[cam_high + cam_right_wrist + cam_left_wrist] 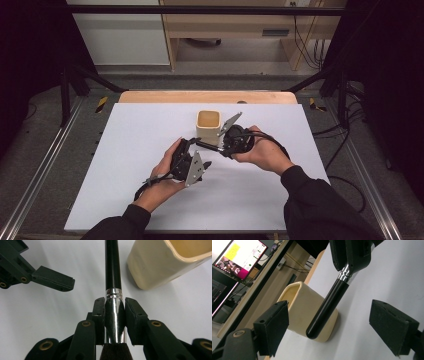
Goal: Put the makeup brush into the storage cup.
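A makeup brush (112, 265) with a black handle, silver ferrule and dark bristles is held level above the white table. My right gripper (114, 307) is shut on its ferrule. In the high view the right gripper (223, 146) sits just right of centre, with the brush handle (207, 145) pointing left toward my left gripper (195, 152). The left gripper (332, 322) is open; the handle's rounded end (327, 308) hangs between its wide-set pads without touching either. A cream square cup (208, 125) stands upright just behind both grippers, shown close in the left gripper view (299, 302).
The white table board (140, 190) has free room to the left, right and front of the hands. Its wooden far edge (207, 96) lies behind the cup. A lit monitor (239, 257) stands beyond the table. Metal rails flank the table.
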Motion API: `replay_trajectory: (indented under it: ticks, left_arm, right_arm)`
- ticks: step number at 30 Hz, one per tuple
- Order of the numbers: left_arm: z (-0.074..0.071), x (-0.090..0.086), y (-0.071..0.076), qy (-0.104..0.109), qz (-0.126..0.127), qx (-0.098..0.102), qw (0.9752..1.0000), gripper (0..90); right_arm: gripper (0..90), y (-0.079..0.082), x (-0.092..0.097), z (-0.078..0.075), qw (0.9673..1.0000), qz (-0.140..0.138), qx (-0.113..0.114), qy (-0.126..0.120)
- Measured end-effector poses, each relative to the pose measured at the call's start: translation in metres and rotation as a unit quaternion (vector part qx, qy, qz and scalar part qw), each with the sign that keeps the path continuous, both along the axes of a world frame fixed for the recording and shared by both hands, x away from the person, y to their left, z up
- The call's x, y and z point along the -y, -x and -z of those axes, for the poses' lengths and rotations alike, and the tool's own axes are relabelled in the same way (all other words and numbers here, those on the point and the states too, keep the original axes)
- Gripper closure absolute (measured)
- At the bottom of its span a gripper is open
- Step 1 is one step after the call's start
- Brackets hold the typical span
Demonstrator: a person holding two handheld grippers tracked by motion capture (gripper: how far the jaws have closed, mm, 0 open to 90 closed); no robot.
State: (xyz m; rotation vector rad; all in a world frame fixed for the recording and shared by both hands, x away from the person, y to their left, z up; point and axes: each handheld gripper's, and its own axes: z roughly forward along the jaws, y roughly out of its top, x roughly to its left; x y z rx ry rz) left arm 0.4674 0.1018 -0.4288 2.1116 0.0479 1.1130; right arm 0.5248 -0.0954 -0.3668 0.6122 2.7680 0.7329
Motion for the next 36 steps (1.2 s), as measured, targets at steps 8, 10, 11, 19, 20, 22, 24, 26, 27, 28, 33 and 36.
replay_trajectory:
  ticks: [8,10,11,19,20,22,24,26,27,28,33,36]
  left_arm:
    - [0.003,0.000,-0.001,-0.016,0.002,0.013,0.9998,26.2]
    - [0.003,0.001,-0.001,-0.021,0.003,0.017,0.9996,27.9]
    - [0.004,0.001,0.000,-0.025,0.001,0.021,0.9995,29.3]
    - [0.005,0.005,0.000,-0.044,0.010,0.038,0.9983,39.7]
    - [0.005,0.005,0.000,-0.045,0.010,0.039,0.9982,40.4]
    - [0.006,0.006,0.000,-0.045,0.012,0.041,0.9981,41.8]
    - [0.006,0.006,0.000,-0.058,0.011,0.044,0.9973,42.7]
    - [0.006,0.007,0.000,-0.063,0.012,0.047,0.9968,44.0]
    - [0.011,0.009,0.000,-0.040,0.017,0.042,0.9982,45.0]
    - [0.009,0.008,0.000,-0.070,0.012,0.050,0.9962,45.9]
    - [0.010,0.009,0.000,-0.071,0.013,0.052,0.9960,49.6]
    - [0.011,0.010,0.000,-0.080,0.017,0.058,0.9950,52.1]
  right_arm:
    - [71.1,0.001,-0.006,0.001,1.0000,-0.004,-0.004,0.002]
    - [71.1,0.001,-0.007,0.000,1.0000,-0.004,-0.007,0.002]
    - [71.1,0.000,-0.007,0.001,1.0000,-0.008,-0.004,0.001]
    - [71.1,0.002,-0.011,0.000,0.9999,-0.009,-0.013,0.000]
    - [71.1,0.002,-0.011,0.000,0.9998,-0.012,-0.013,0.000]
    - [71.1,0.001,-0.012,0.000,0.9998,-0.012,-0.013,-0.002]
    - [71.1,0.001,-0.012,0.000,0.9998,-0.012,-0.013,-0.004]
    - [71.1,0.001,-0.012,0.000,0.9998,-0.012,-0.014,-0.004]
    - [71.0,0.001,-0.012,0.000,0.9998,-0.012,-0.015,-0.004]
    - [71.1,0.001,-0.013,0.000,0.9998,-0.012,-0.016,-0.003]
    - [71.1,0.002,-0.014,0.001,0.9997,-0.011,-0.021,-0.002]
    - [71.0,0.002,-0.016,0.002,0.9997,-0.014,-0.022,-0.002]
